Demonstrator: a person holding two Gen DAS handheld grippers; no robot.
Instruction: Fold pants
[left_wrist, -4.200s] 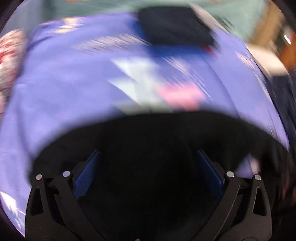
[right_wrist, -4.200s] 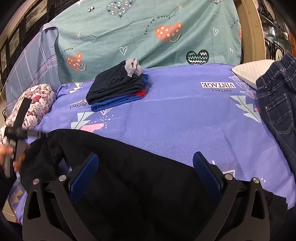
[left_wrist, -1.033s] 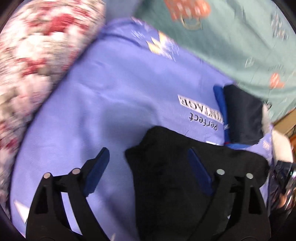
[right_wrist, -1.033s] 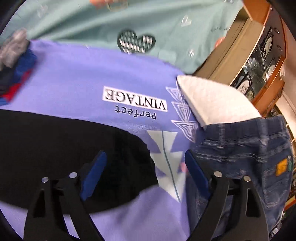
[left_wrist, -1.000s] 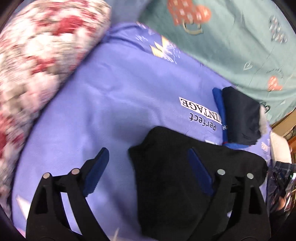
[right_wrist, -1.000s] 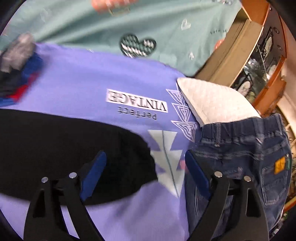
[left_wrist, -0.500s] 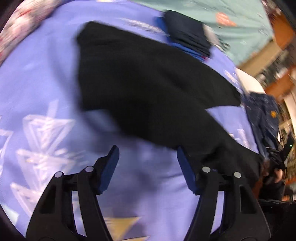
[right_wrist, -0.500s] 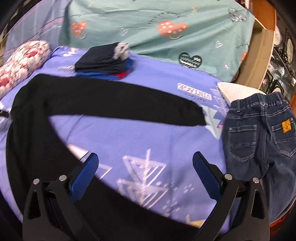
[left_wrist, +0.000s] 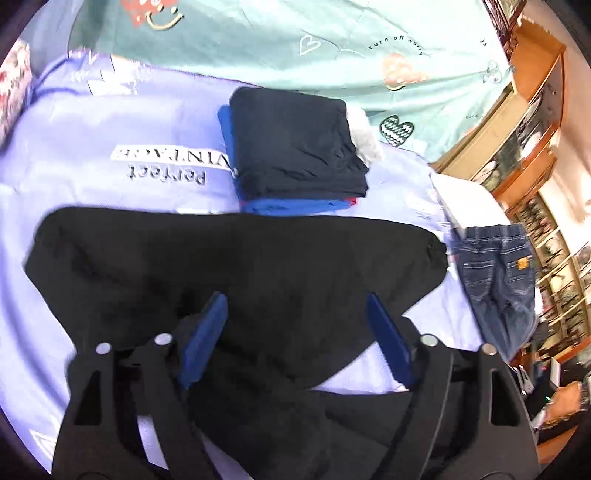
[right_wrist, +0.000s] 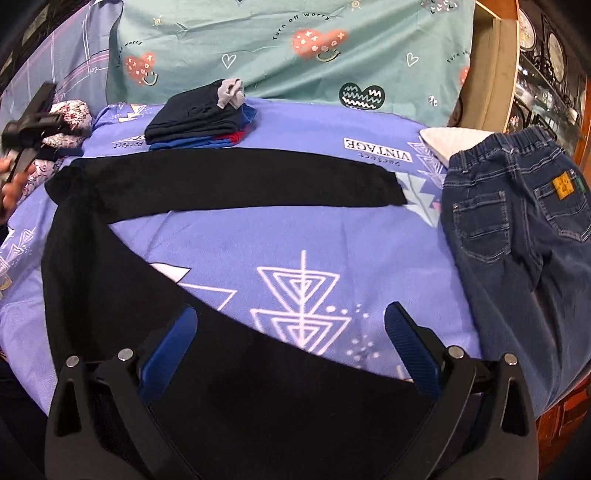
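Black pants (right_wrist: 236, 184) lie spread on the purple bed sheet (right_wrist: 295, 240), legs apart in a V: one leg runs across the far side, the other (right_wrist: 110, 295) comes toward the near edge under my right gripper. My right gripper (right_wrist: 291, 332) is open and empty above the near leg. In the left wrist view the pants (left_wrist: 258, 266) lie below my left gripper (left_wrist: 295, 325), which is open and empty. The left gripper also shows at the far left of the right wrist view (right_wrist: 29, 122).
A stack of folded clothes (right_wrist: 199, 118) sits at the back of the bed, also in the left wrist view (left_wrist: 291, 155). Blue jeans (right_wrist: 517, 206) lie at the right edge beside a white pillow (right_wrist: 443, 140). A floral pillow (right_wrist: 70, 122) is at the left. Wooden shelves (left_wrist: 535, 147) stand on the right.
Both grippers have pulled back from the pants and hold nothing. The left gripper swung round to face the folded stack; the pants now lie spread flat in a V.
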